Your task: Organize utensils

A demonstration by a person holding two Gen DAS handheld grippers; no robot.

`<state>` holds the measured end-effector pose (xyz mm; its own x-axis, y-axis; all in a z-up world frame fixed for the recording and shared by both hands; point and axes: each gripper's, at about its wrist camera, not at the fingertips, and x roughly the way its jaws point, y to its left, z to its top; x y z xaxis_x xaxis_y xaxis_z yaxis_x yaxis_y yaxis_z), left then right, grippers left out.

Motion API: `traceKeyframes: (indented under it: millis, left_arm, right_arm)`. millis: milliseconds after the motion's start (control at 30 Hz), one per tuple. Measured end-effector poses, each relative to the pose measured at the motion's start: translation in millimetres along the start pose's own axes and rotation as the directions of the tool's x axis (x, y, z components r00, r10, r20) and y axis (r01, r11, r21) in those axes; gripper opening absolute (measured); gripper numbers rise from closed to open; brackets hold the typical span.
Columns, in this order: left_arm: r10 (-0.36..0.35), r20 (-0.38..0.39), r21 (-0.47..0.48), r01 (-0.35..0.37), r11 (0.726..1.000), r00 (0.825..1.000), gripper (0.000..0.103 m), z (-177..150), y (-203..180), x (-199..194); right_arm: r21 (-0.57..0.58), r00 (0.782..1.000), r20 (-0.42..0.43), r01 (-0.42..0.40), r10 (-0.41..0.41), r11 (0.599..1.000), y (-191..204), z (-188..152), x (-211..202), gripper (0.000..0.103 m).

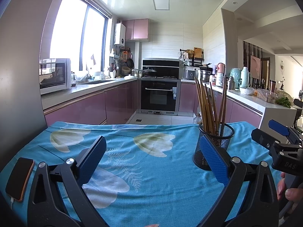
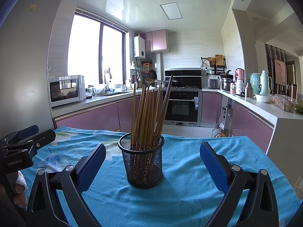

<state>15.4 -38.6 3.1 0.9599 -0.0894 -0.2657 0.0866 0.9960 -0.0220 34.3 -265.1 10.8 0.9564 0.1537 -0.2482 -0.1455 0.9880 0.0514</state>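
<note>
A black mesh cup [image 2: 143,162] stands upright on the blue flowered tablecloth [image 2: 185,170]. It holds several wooden chopsticks [image 2: 149,113] standing on end. My right gripper [image 2: 153,163] is open and empty, with the cup between and just beyond its blue fingertips. My left gripper [image 1: 152,158] is open and empty over bare cloth. In the left wrist view the cup [image 1: 214,145] and chopsticks [image 1: 208,106] stand just behind its right finger [image 1: 214,158]. Each gripper shows at the edge of the other's view.
A phone [image 1: 19,178] with a cable lies on the table's left edge. Beyond the table's far edge [image 1: 121,125] are the kitchen floor, pink cabinets and an oven [image 1: 159,96]. A grey fridge wall [image 1: 19,75] stands at the left.
</note>
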Motion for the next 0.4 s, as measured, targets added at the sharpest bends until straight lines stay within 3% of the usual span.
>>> traceKeyframes:
  millis: [133, 233, 333, 400]
  left_arm:
    - [0.003, -0.006, 0.009, -0.003, 1.0, 1.0, 0.097, -1, -1, 1]
    - [0.003, -0.052, -0.004, -0.003, 1.0, 0.999, 0.097, -2, 2, 7]
    - [0.018, -0.095, -0.019, -0.02, 1.0, 0.995, 0.097, -4, 10, 15]
    - [0.031, -0.131, -0.014, -0.033, 0.999, 0.991, 0.097, -6, 16, 22]
  right_arm:
    - [-0.003, 1.0, -0.005, 0.003, -0.003, 1.0, -1, 0, 1, 0.096]
    - [-0.01, 0.999, -0.036, 0.025, -0.025, 1.0, -8, -1, 6, 0.096]
    - [-0.029, 0.984, -0.141, 0.102, -0.105, 0.994, -29, -5, 25, 0.096]
    - [-0.029, 0.956, -0.244, 0.159, -0.161, 0.987, -53, -9, 44, 0.096]
